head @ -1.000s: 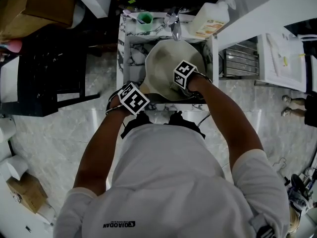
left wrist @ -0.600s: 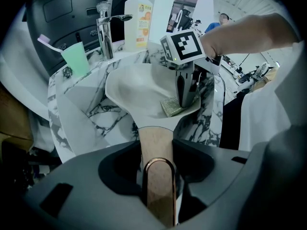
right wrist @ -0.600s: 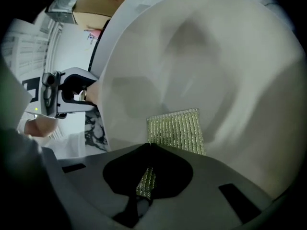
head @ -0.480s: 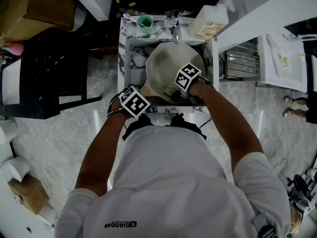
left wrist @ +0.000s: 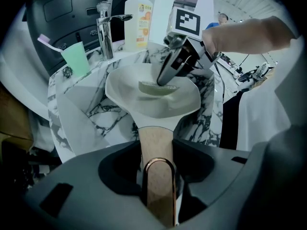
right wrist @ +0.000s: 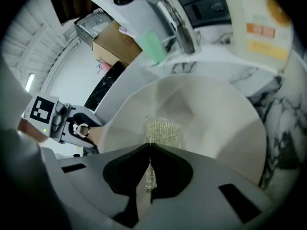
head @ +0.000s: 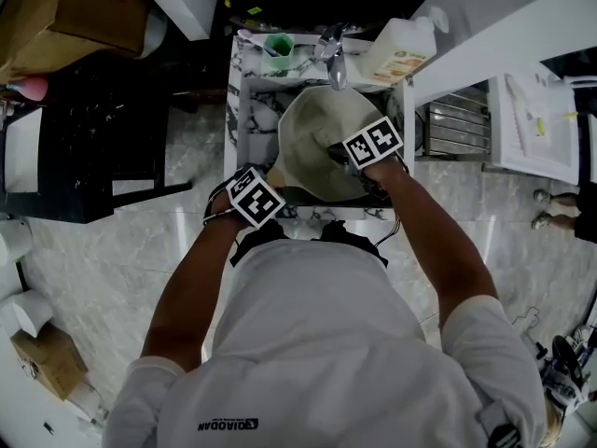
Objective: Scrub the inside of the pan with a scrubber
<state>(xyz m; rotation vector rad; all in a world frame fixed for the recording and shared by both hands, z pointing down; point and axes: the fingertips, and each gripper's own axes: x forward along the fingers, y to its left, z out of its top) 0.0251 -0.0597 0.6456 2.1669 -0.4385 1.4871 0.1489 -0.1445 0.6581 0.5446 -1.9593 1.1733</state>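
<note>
A cream pan (head: 312,152) sits tilted in the marble sink (head: 244,110). Its wooden handle (left wrist: 154,150) runs back between the jaws of my left gripper (head: 270,183), which is shut on it. Inside the pan (left wrist: 148,95), my right gripper (head: 338,153) is shut on a greenish-yellow scrubber (right wrist: 163,131). The scrubber (left wrist: 157,87) lies flat against the pan's inner wall (right wrist: 206,114). From the head view the scrubber itself is hidden under the right gripper.
A chrome tap (head: 333,49) stands behind the pan. A green cup (head: 275,43) with a toothbrush sits at the sink's back left, a soap jug (head: 399,40) at the back right. The sink's marble walls close in on both sides.
My right gripper has swept the scrubber from the pan's near side up and to the right across its inside. The left gripper has held the handle almost still.
</note>
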